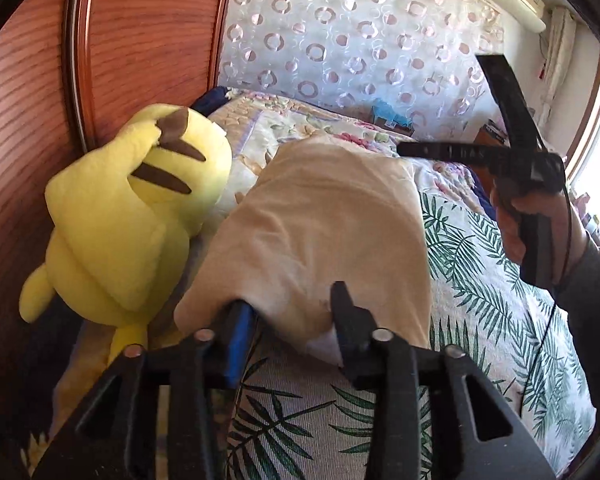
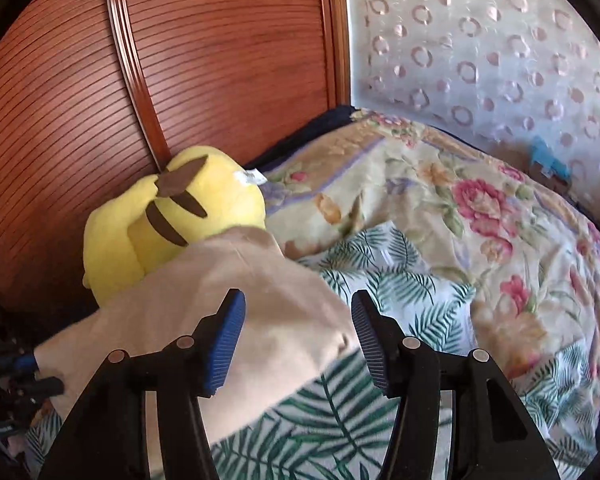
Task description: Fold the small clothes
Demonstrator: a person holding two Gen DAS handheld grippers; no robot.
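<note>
1. At the far left, the ribbed reddish wooden headboard (image 1: 32,128) rises behind the bed.
2. A yellow plush toy (image 1: 140,216) with brown stripes lies against it, just beside the garment.
3. The beige garment (image 1: 324,224) lies folded on the palm-leaf bedspread (image 1: 492,280), its far edge reaching toward the floral quilt (image 2: 440,200).
4. My left gripper (image 1: 290,308) stands at the garment's near edge. Its jaws are spread; the cloth drapes over the blue-padded left finger and the right finger rests against the fabric, but the pads do not pinch it.
5. My right gripper (image 2: 298,320) has its jaws spread wide over the garment's corner, with cloth between them; the blue pads (image 2: 228,340) press nothing.
6. In the left wrist view, my right hand (image 1: 540,232) holds its gripper raised at the right, above the bedspread.
7. A circle-patterned curtain (image 1: 360,40) hangs behind the bed.
</note>
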